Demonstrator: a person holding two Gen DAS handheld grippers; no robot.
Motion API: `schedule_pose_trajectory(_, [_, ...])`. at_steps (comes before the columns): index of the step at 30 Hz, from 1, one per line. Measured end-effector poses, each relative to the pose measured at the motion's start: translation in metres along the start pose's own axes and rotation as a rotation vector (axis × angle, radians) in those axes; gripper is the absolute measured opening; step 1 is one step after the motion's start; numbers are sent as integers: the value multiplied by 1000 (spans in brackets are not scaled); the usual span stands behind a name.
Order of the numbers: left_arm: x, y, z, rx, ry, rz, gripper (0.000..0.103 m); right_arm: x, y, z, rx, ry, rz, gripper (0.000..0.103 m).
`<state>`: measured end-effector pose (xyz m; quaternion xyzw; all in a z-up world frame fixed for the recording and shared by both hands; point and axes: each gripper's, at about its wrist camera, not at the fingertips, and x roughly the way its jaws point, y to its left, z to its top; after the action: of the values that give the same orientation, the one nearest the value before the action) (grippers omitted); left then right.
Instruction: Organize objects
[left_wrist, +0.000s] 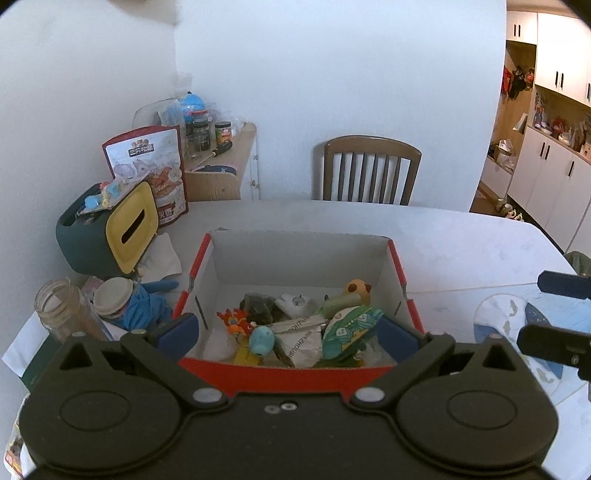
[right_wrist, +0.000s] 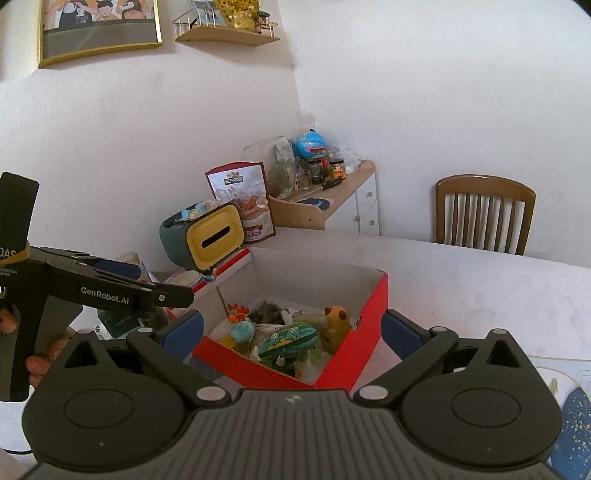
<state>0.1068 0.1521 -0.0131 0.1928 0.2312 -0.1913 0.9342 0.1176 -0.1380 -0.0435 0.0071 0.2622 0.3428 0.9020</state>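
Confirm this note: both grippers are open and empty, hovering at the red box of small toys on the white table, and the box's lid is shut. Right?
One thing is wrong: the red box has no lid on it; it stands open-topped, toys visible inside, as the left wrist view shows. The rest holds: left gripper and right gripper are open and empty, on the white table.

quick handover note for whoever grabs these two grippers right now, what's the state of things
Left gripper: jaws open, empty, held at the near edge of the red box.
Right gripper: jaws open, empty, held at the box's near corner.
Box: open on the white table, already holding small items, among them a green patterned pouch, a teal plush toy, an orange figure and a brown-and-yellow toy.
Still outside, left of the box: glass jar, blue cloth, yellow-fronted tissue holder, snack bag.
Done: several items boxed. Left: the clutter on the left, if it belongs in the box.
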Motion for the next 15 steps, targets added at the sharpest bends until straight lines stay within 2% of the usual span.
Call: schedule_pose_trajectory(15, [-11, -13, -5, 10, -24, 12, 103, -23, -6, -4, -29, -36, -47, 103])
